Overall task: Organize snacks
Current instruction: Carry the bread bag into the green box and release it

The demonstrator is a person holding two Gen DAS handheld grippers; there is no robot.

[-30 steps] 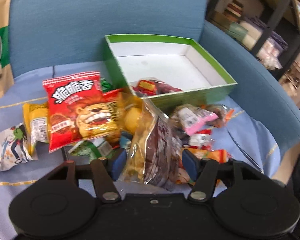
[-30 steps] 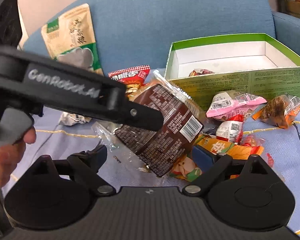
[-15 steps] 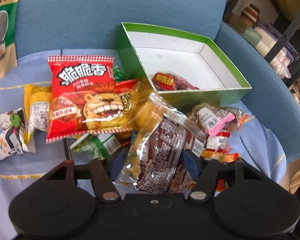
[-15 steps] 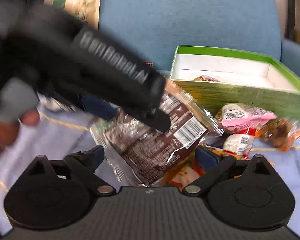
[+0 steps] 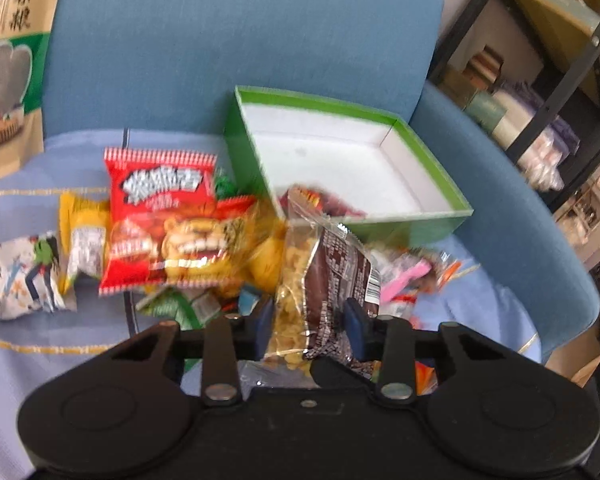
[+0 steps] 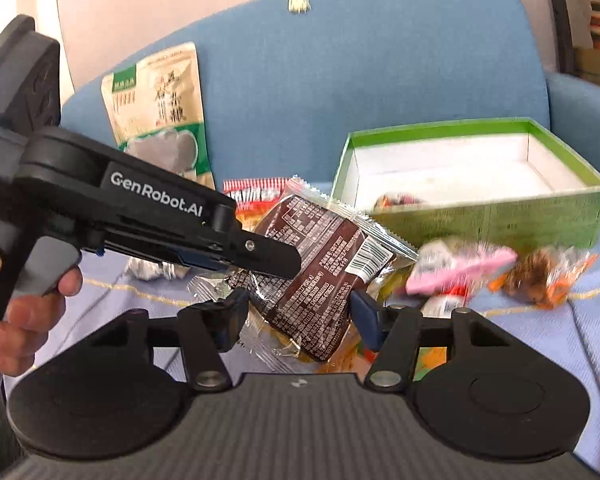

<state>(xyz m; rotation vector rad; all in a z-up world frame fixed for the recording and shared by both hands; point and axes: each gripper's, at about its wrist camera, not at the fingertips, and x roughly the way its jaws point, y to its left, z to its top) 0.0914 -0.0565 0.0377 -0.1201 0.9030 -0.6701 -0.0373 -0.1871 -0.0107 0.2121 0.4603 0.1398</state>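
My left gripper (image 5: 309,316) is shut on a brown and clear snack packet (image 5: 332,280) and holds it lifted above the pile; in the right wrist view this gripper (image 6: 260,258) grips the same packet (image 6: 320,264) from the left. The green box (image 5: 440,220) with a white inside stands behind on the seat, with a red snack (image 5: 320,202) in its near corner. My right gripper (image 6: 298,316) is open just below the packet, holding nothing. The box (image 6: 480,216) sits at the right in that view.
Loose snacks lie on the blue cloth: a red lion bag (image 5: 172,224), a yellow packet (image 5: 84,236), a white packet (image 5: 20,276), a pink packet (image 6: 460,268) and an orange-brown one (image 6: 540,276). A tall beige bag (image 6: 160,112) leans on the chair back. Shelves (image 5: 540,80) stand right.
My left gripper has closed on the brown packet and lifted it off the pile toward the box. The right gripper stays open beneath it.
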